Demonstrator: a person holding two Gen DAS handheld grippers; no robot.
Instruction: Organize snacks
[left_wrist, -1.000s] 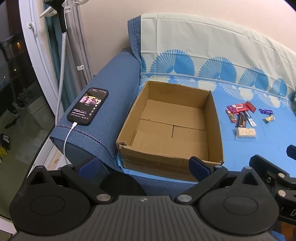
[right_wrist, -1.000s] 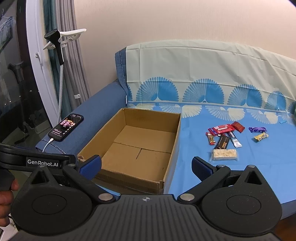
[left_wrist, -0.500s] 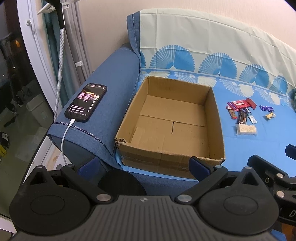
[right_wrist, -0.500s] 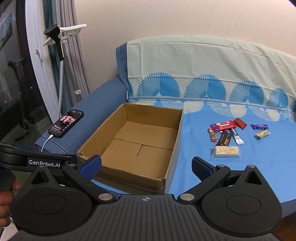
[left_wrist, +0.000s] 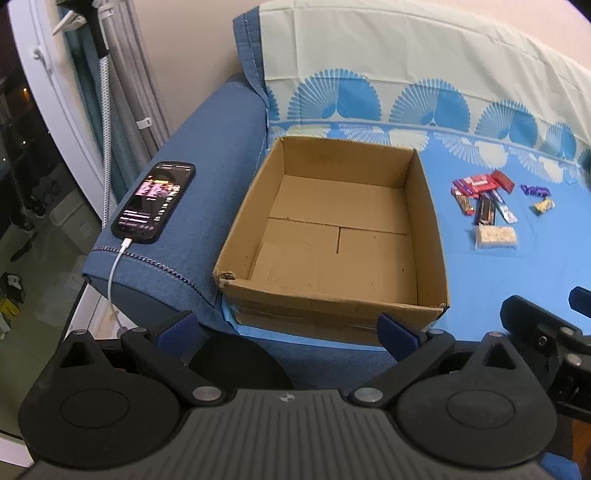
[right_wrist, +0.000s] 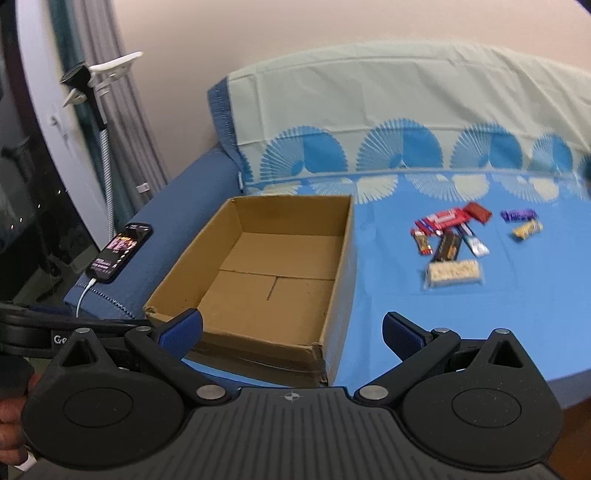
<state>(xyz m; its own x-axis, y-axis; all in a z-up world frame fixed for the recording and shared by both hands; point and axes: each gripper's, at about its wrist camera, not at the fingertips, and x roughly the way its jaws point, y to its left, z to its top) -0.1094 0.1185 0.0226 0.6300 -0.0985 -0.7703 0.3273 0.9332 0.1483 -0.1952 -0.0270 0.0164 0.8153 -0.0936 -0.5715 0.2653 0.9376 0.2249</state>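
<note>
An empty open cardboard box (left_wrist: 340, 236) (right_wrist: 266, 273) sits on the blue sofa cover. To its right lie several snack bars in a small pile (left_wrist: 484, 199) (right_wrist: 448, 232), with a pale rice bar (left_wrist: 495, 237) (right_wrist: 453, 272) nearest and two small candies (left_wrist: 537, 197) (right_wrist: 522, 221) further right. My left gripper (left_wrist: 288, 332) is open and empty, in front of the box's near wall. My right gripper (right_wrist: 291, 328) is open and empty, before the box's near right corner.
A phone (left_wrist: 154, 201) (right_wrist: 120, 251) with a lit screen charges on the blue sofa armrest (left_wrist: 207, 177), left of the box. A window, curtain and a cable stand are at far left. The sofa back (right_wrist: 406, 103) rises behind.
Both grippers have moved forward toward the sofa, so the box and snacks appear larger. The right view has swung a little and is slightly blurred. Both stay open.
</note>
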